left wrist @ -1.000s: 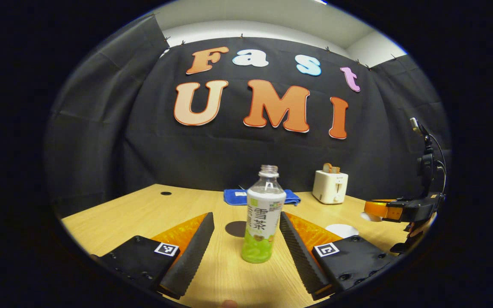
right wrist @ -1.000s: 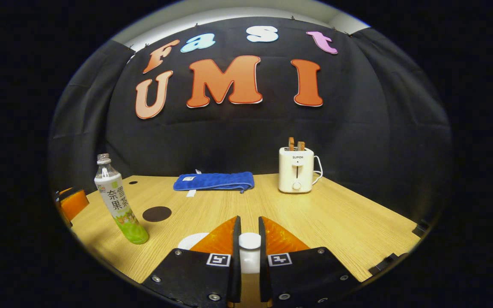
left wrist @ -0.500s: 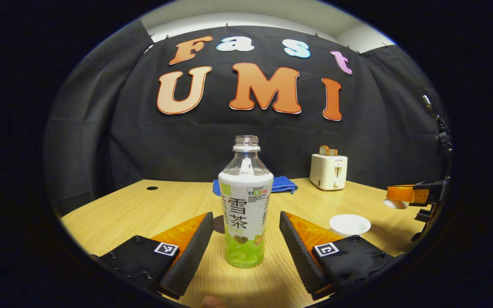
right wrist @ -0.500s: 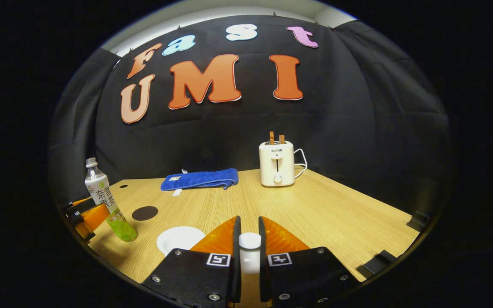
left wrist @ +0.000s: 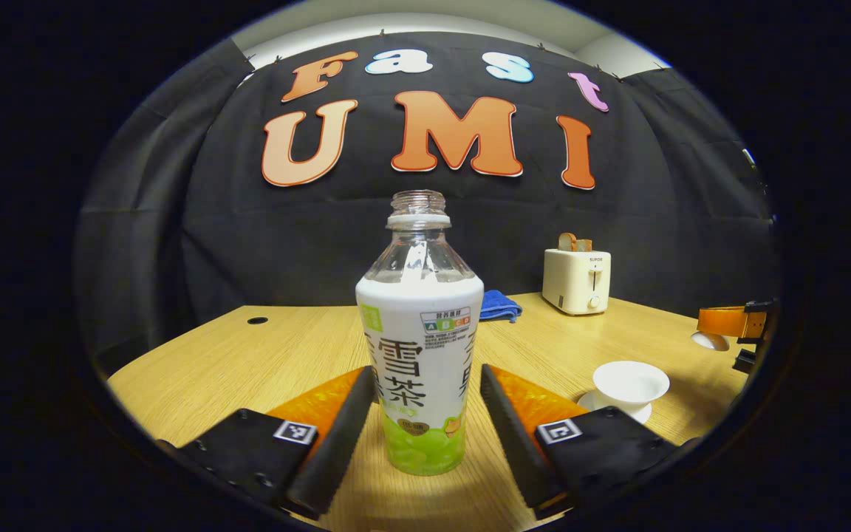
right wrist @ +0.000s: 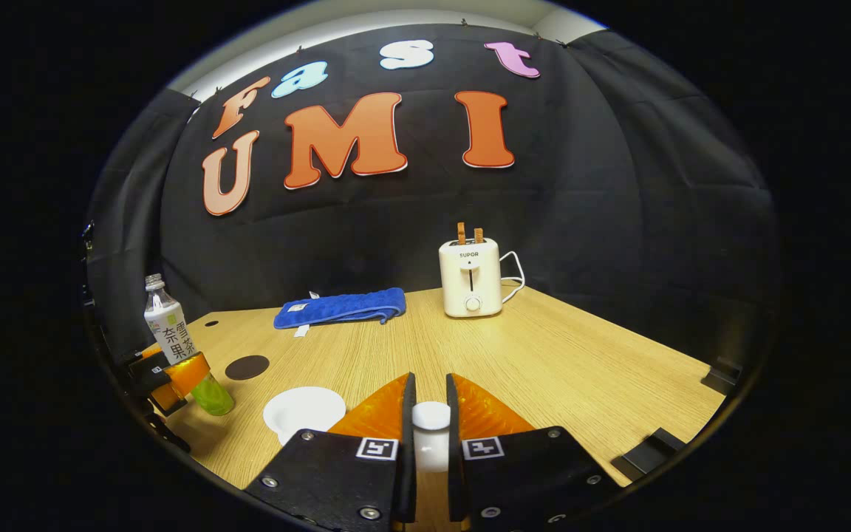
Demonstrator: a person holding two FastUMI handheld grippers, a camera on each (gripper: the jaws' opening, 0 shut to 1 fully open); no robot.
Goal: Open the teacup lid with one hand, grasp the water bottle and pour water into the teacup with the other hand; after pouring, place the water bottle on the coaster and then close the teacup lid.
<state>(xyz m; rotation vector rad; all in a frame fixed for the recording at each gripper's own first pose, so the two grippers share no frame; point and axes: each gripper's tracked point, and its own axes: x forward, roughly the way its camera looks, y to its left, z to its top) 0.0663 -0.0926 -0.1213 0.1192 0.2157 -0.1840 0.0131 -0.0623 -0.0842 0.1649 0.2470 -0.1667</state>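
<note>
Wooden table point(left wrist: 248, 355) carries the uncapped water bottle point(left wrist: 419, 347) upright near its left edge, flanked by the spread fingers of the left gripper point(left wrist: 419, 421), which are not yet pressed on it. The right gripper point(right wrist: 430, 436) is clamped on the teacup lid point(right wrist: 431, 432), held away from the open teacup point(left wrist: 630, 383). The grasp step is judged in hand; closing and lifting are called for next. "SUPOR" is legible on the toaster point(right wrist: 470, 277); the coaster point(right wrist: 247, 366) waits behind the bottle.
</note>
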